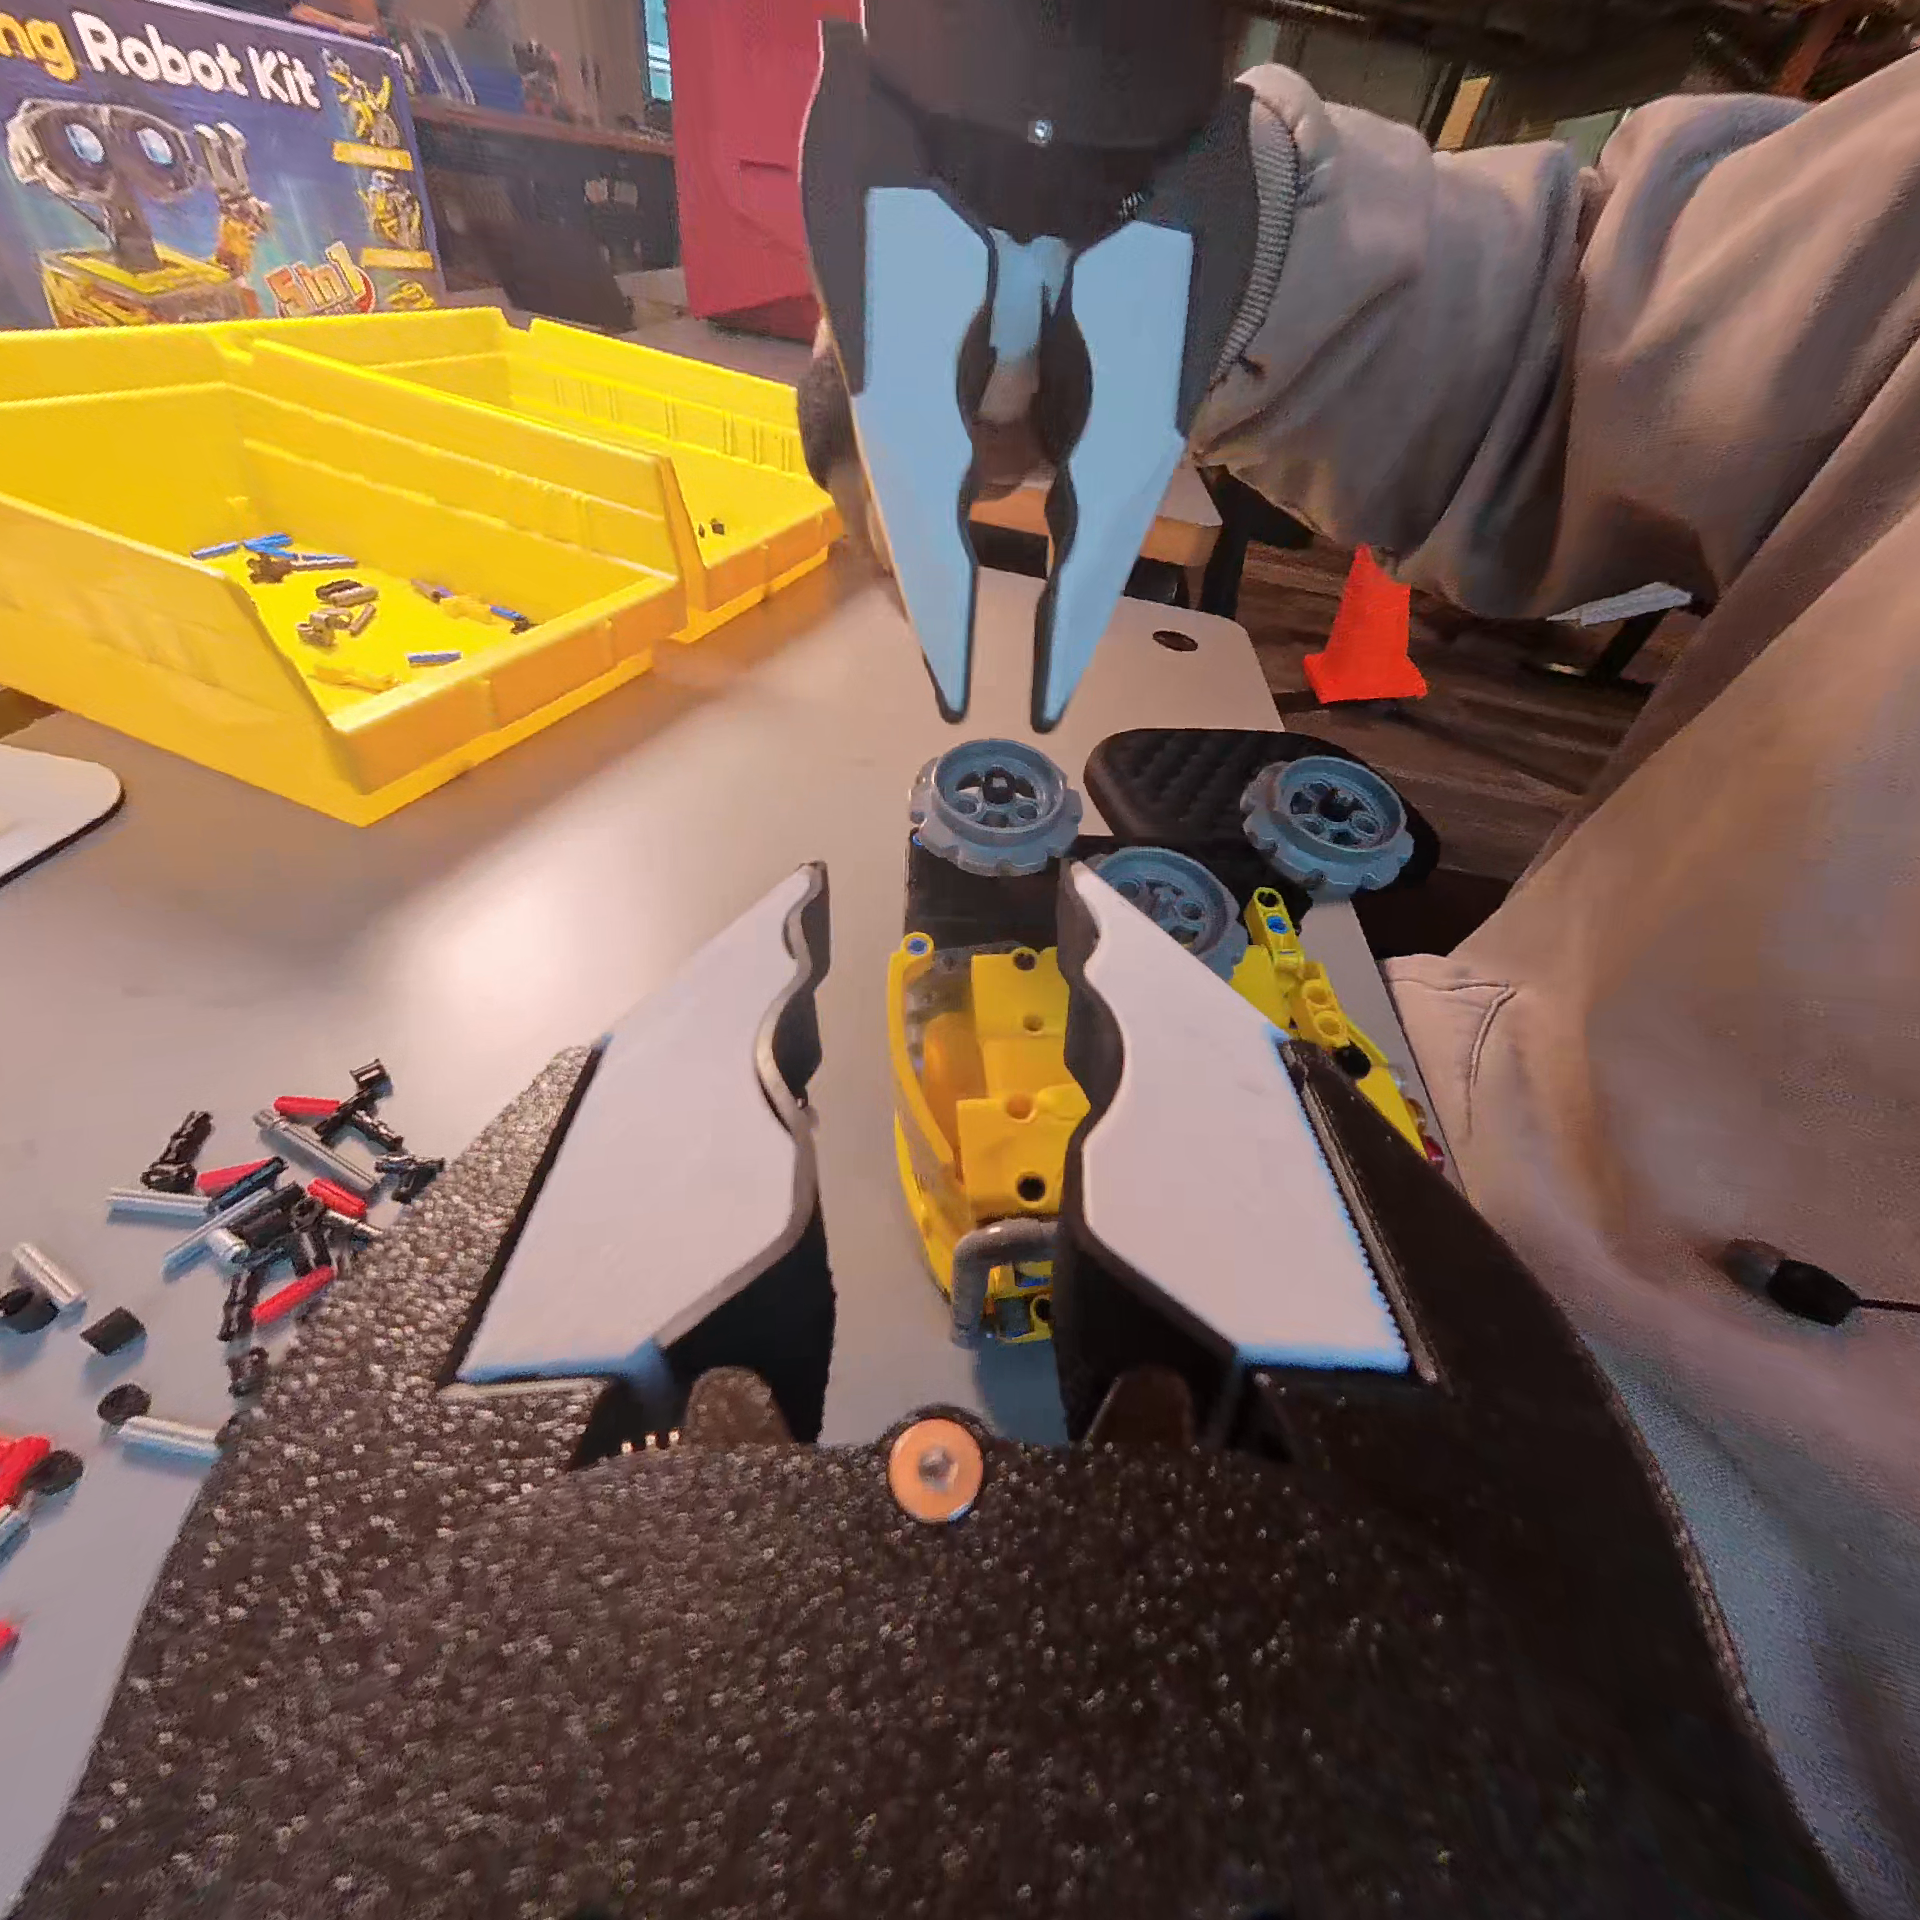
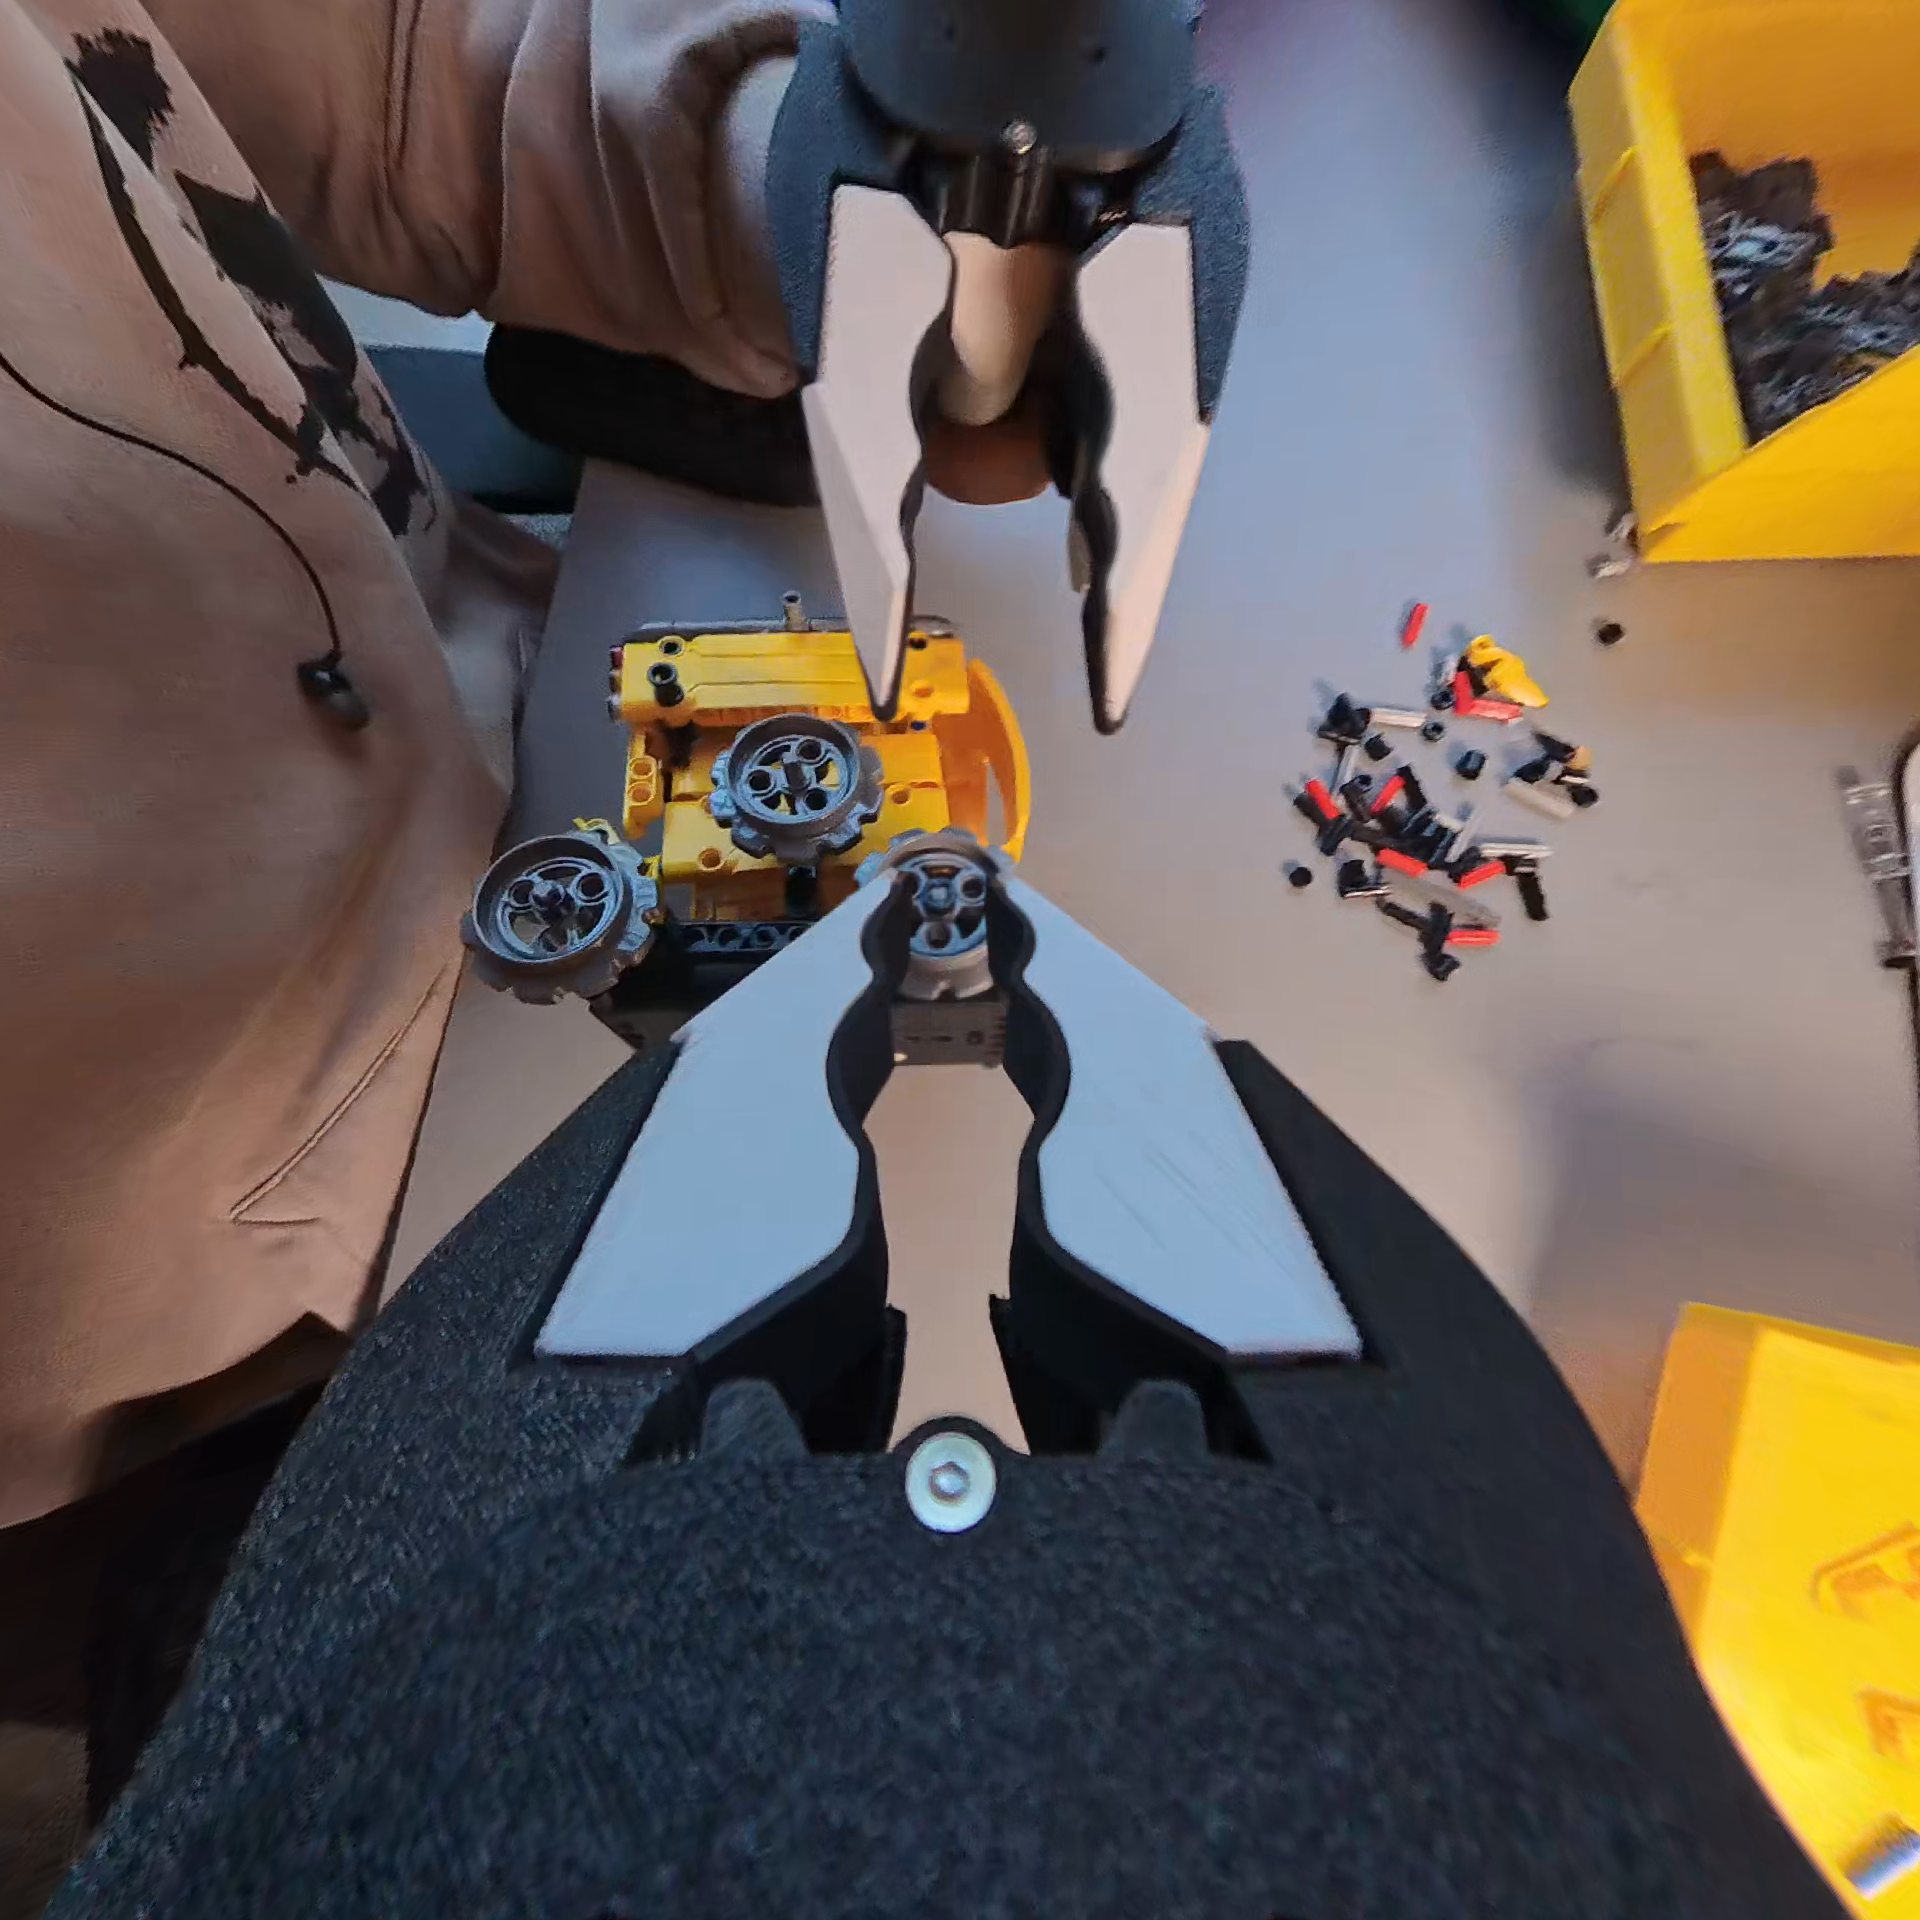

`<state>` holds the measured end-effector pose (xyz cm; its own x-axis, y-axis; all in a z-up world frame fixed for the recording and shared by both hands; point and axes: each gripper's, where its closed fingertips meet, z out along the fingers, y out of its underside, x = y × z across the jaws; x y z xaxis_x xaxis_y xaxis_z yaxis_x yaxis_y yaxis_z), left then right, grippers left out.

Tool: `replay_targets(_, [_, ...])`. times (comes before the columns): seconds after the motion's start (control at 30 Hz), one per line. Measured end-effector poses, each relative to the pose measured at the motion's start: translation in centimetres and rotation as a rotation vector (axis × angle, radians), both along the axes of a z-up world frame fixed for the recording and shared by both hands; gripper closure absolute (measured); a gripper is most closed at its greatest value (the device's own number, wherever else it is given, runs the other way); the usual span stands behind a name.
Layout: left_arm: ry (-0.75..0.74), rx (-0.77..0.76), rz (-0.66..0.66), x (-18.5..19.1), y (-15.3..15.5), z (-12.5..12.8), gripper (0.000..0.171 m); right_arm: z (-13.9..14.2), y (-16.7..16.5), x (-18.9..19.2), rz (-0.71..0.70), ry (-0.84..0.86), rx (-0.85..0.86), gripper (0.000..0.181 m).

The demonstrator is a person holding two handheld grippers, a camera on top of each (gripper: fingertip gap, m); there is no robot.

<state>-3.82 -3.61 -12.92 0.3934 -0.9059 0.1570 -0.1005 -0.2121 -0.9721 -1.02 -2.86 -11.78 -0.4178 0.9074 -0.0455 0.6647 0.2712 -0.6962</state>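
Rigid, light yellow brick model sits between the spread left gripper; right gripper pinches its grey wheel, a firm hold.

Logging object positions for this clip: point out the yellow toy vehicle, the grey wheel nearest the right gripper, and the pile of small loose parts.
yellow toy vehicle [image 2: 769, 675]: right wrist view, on its yellow top.
grey wheel [image 2: 943, 899]: right wrist view, on its hub.
pile of small loose parts [image 2: 1423, 821]: right wrist view, middle of the pile.

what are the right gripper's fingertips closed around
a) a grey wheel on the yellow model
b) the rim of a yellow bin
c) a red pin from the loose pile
a: in the right wrist view the right gripper has its fingertips on either side of a grey wheel of the yellow model, far from the loose pile.
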Motion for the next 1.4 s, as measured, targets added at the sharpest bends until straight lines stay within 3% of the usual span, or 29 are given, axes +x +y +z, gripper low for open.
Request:
replay_targets(0.27, [0.07, -0.072, -0.104, 1.6, 0.3, -1.4, 0.126, -0.9, -0.5, 0.0, -0.002, -0.033, -0.013, 0.17])
replay_targets(0.5, [-0.057, -0.392, -0.26, 0.5, -2.4, -2.1, 0.149, -0.5, 1.9, 0.4, -0.101, 0.052, -0.059, 0.165])
replay_targets(0.6, [-0.026, -0.343, -0.209, -0.5, -2.2, -2.2, 0.155, -2.0, 3.1, 1.0, -0.153, 0.037, -0.065, 0.165])
replay_targets(0.7, [-0.089, -0.311, -0.109, -2.1, -0.5, -1.2, 0.143, -3.5, 3.5, 1.6, -0.176, 0.029, -0.08, 0.165])
replay_targets(0.77, [-0.049, -0.326, -0.067, -2.4, 0.3, -2.1, 0.134, -4.2, 3.7, 1.9, -0.189, 0.037, -0.102, 0.165])
replay_targets(0.83, [0.026, -0.374, -0.133, -1.4, -0.7, -3.9, 0.132, -5.1, 3.9, 2.1, -0.204, 0.042, -0.116, 0.165])
replay_targets(0.97, [0.059, -0.38, -0.235, -0.3, -2.2, -4.4, 0.157, -6.5, 4.3, 2.6, -0.227, 0.043, -0.132, 0.164])
replay_targets(1.23, [0.031, -0.376, -0.392, -1.4, -5.3, -3.9, 0.165, -9.6, 3.2, 3.2, -0.224, 0.036, -0.113, 0.165])
replay_targets(1.4, [0.019, -0.374, -0.369, -2.3, -4.8, -4.0, 0.166, -12.4, 2.7, 1.6, -0.213, 0.007, -0.054, 0.165])
